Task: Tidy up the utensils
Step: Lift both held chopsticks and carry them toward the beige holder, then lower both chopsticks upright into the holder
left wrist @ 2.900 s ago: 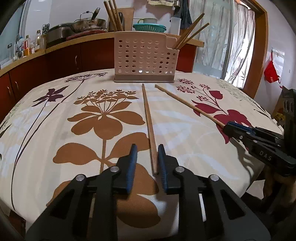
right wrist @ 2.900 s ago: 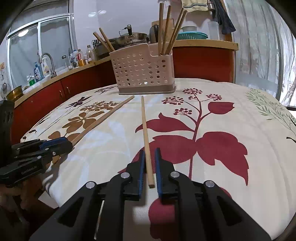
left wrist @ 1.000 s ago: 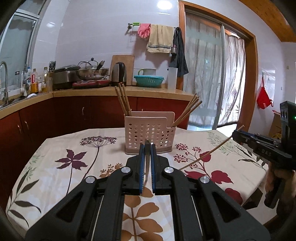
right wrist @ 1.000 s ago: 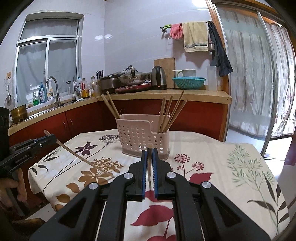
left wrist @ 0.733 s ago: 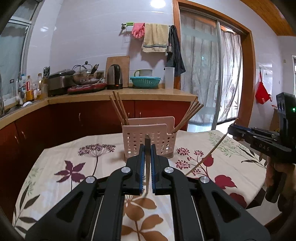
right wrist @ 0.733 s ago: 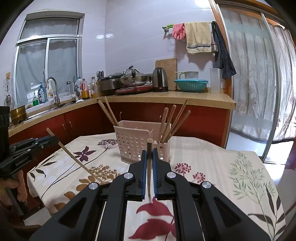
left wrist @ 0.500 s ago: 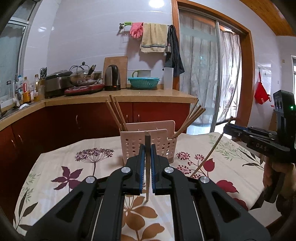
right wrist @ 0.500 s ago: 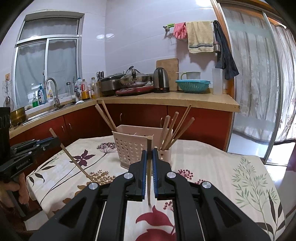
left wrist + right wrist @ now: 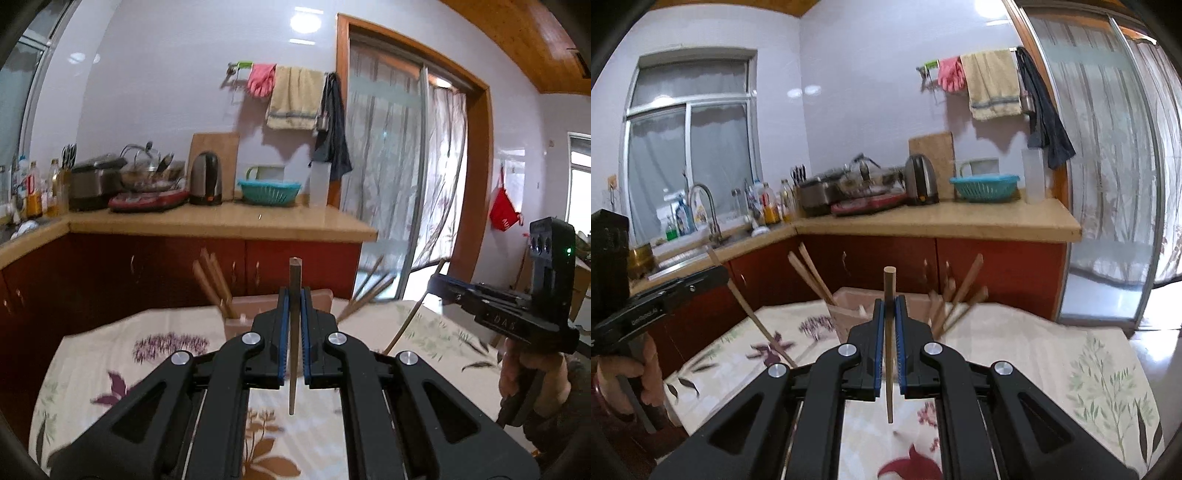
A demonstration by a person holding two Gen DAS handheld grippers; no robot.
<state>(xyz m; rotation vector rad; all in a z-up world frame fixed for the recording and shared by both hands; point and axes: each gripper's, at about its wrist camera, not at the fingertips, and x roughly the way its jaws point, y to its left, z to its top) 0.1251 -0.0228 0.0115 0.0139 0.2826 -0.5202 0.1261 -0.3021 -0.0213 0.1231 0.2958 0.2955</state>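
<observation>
My left gripper (image 9: pixel 293 297) is shut on a wooden chopstick (image 9: pixel 294 280) that stands upright between its blue pads, tip hanging above the tablecloth. My right gripper (image 9: pixel 890 306) is shut on a second chopstick (image 9: pixel 889 284), also upright. Both hover above the table, in front of the pink perforated utensil holder (image 9: pixel 849 295), which is partly hidden behind the fingers and has several chopsticks (image 9: pixel 809 273) leaning in it. The right gripper with its slanted chopstick (image 9: pixel 404 325) appears at the right of the left wrist view; the left gripper (image 9: pixel 716 275) shows at the left of the right wrist view.
The table wears a floral cloth (image 9: pixel 166 339). Behind it runs a red-fronted kitchen counter (image 9: pixel 221 221) with a kettle (image 9: pixel 205 182), cooker, bottles and a teal basket (image 9: pixel 267 190). A sink and window (image 9: pixel 690 162) lie left; a curtained glass door (image 9: pixel 1108 166) stands right.
Both grippers have risen with their chopsticks and moved toward the holder, which now sits lower and larger in each view. The chopsticks have swung more upright.
</observation>
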